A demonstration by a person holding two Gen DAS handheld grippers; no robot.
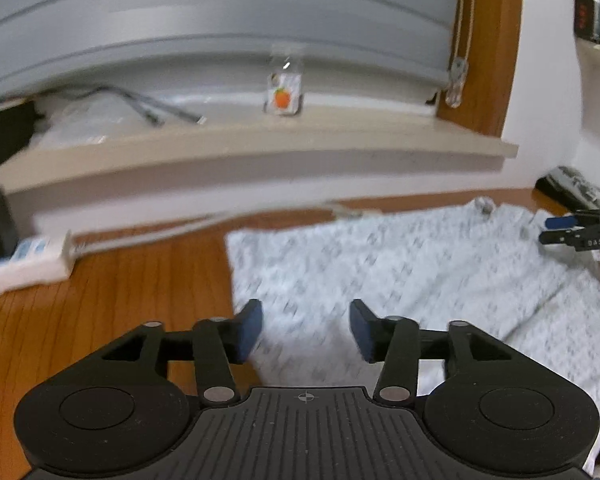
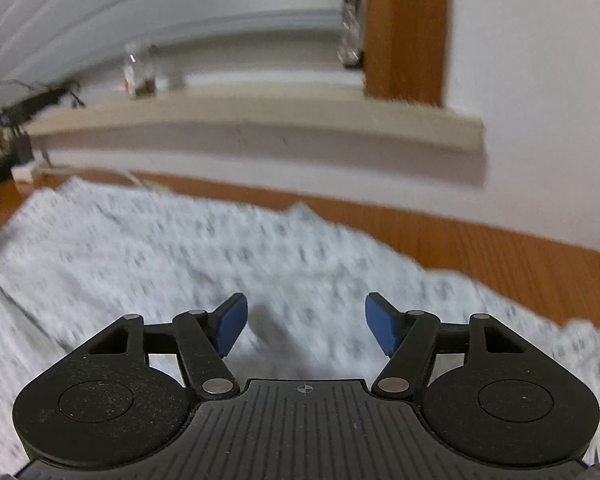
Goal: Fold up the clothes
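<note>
Left gripper [image 1: 306, 330] nearest the lens, blue pads spread wide with nothing between them, poised over the near left edge of the garment [image 1: 400, 272]. Right gripper [image 2: 306, 326] likewise released, pads well apart and empty, above the middle of the same cloth [image 2: 220, 264]; in the left wrist view it shows small at the far right [image 1: 556, 230], seen side-on over the cloth's far right part. The garment is a white fabric with a fine grey print, lying flat on the wooden floor [image 1: 100, 300]. From the left wrist its left edge is straight and runs away from the lens toward the wall; the cloth spreads rightward from that edge, so its long axis appears to run left to right, parallel to the wall, though motion blur prevents telling which end is which. A soft fold crosses its right part. Beyond the cloth, on the floor at left, a white power strip [image 1: 28, 260] with a cable [image 1: 148, 232] running along the skirting. Further back, a pale sill [image 1: 260, 140] juts from the wall; on it stands a clear jar [image 1: 284, 84] with an orange-printed label, upright; contents cannot be told. Cables [image 1: 148, 104] lie on the sill left of it. Behind, grey blinds [image 1: 220, 20] and a wooden frame [image 1: 488, 60].
</note>
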